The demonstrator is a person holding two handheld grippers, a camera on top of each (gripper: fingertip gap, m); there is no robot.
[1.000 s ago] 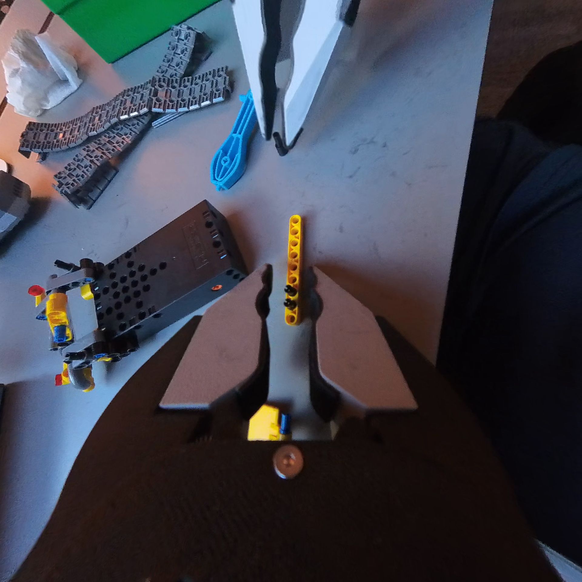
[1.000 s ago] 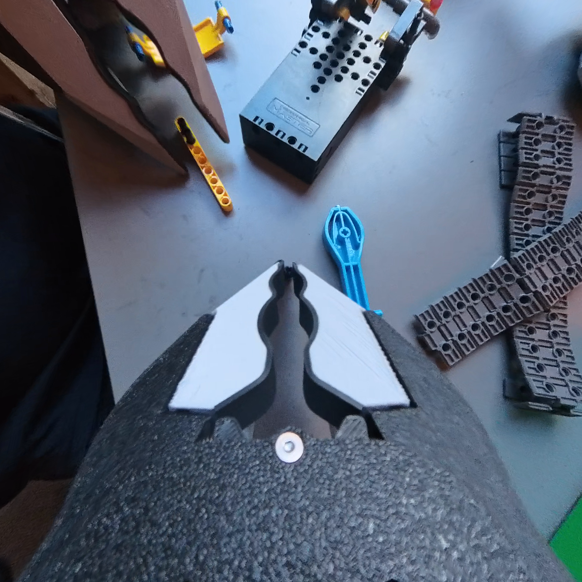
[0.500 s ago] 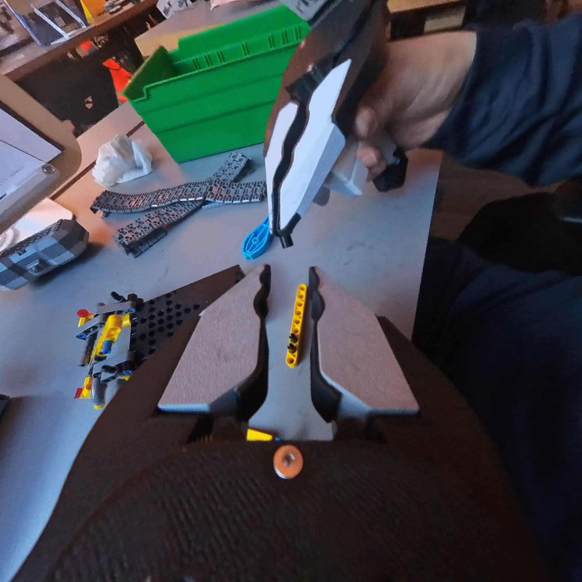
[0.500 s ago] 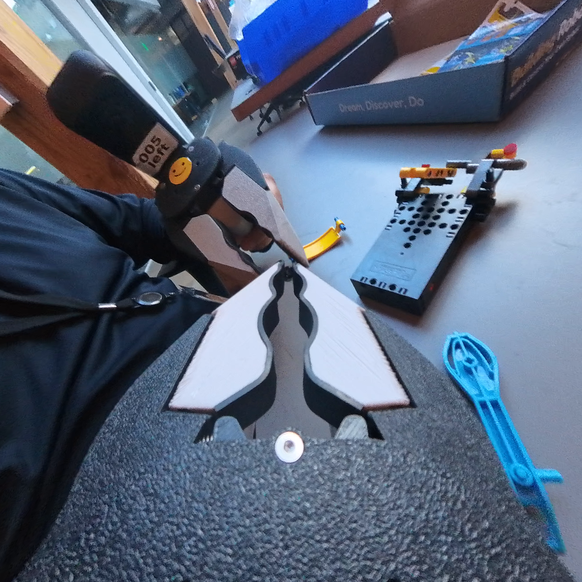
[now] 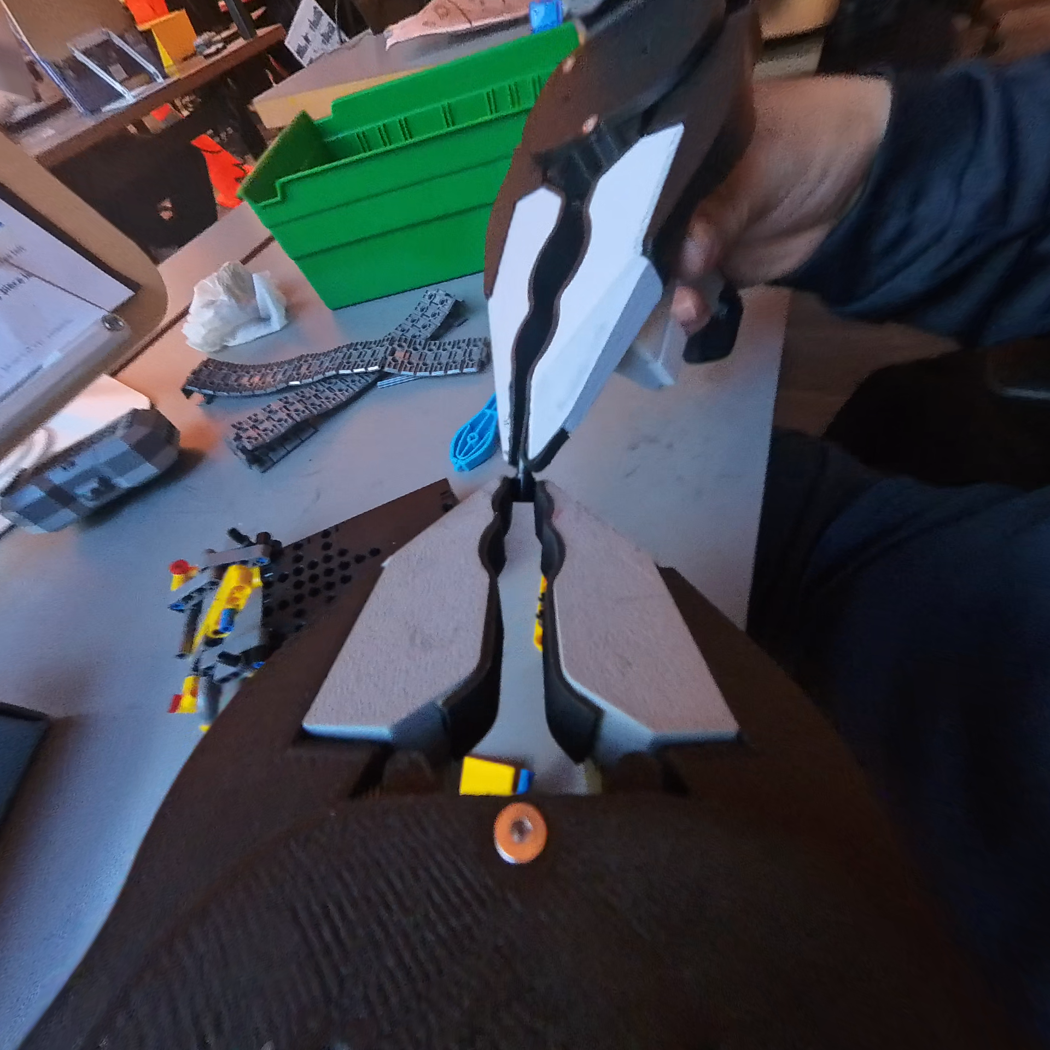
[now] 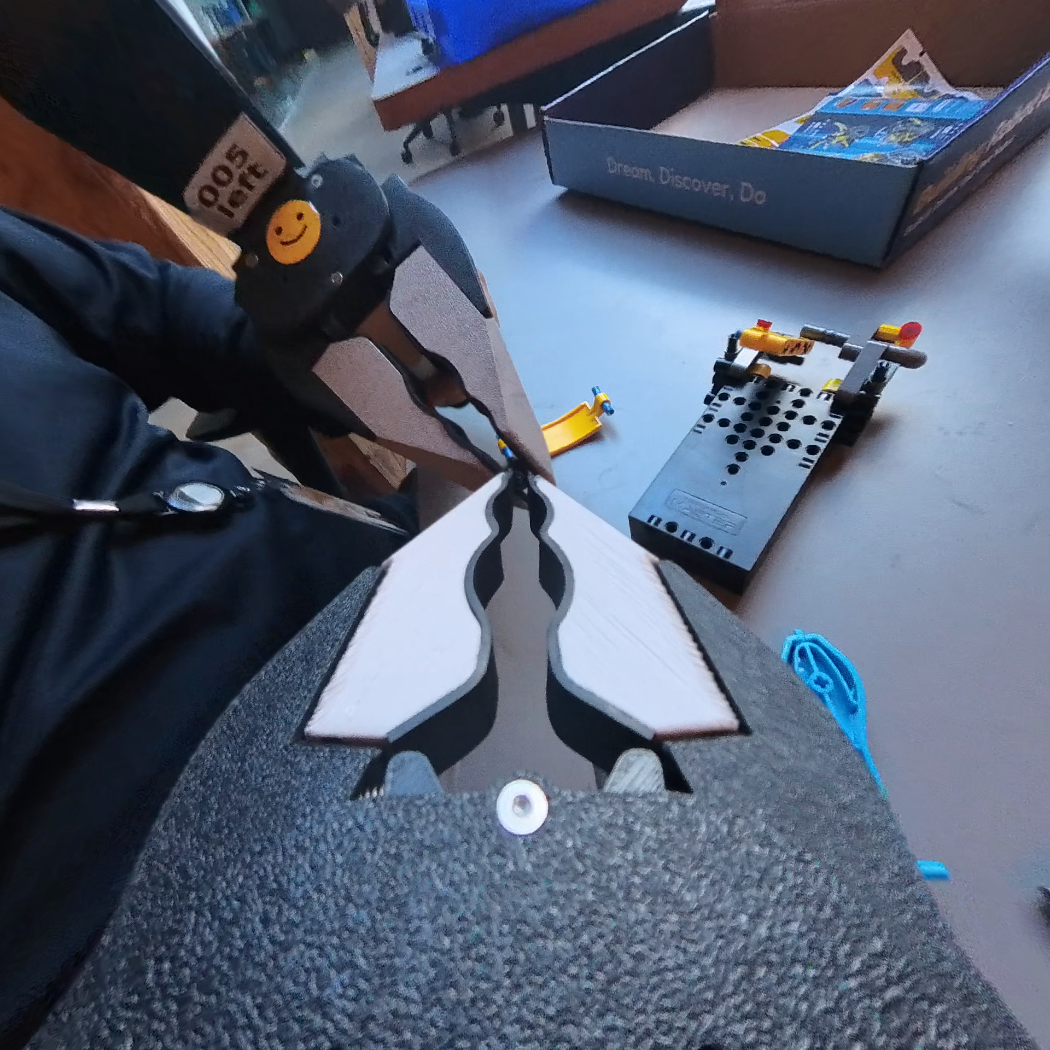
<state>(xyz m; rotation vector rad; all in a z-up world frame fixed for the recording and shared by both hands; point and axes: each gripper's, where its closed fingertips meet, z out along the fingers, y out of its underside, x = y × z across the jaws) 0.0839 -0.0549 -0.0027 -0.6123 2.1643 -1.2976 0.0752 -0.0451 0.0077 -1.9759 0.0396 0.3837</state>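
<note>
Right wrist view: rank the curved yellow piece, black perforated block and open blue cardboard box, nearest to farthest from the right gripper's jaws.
From the right gripper:
1. Curved yellow plastic piece, just beyond the tips, slightly right.
2. Black perforated rectangular block, farther right on the table.
3. Open blue cardboard box, far back, upper right.

Green bin [image 5: 398, 187], tracks [image 5: 341, 375], open box [image 6: 738, 187]

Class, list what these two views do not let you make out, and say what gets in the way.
1. Left wrist view: yellow beam, mostly hidden under the left gripper.
2. Left wrist view: blue tool, largely behind the right gripper.
3. Left wrist view: black perforated block, half covered by the left gripper.
4. Both views: dark bit where the jaws' tips meet, too small to identify.
</note>
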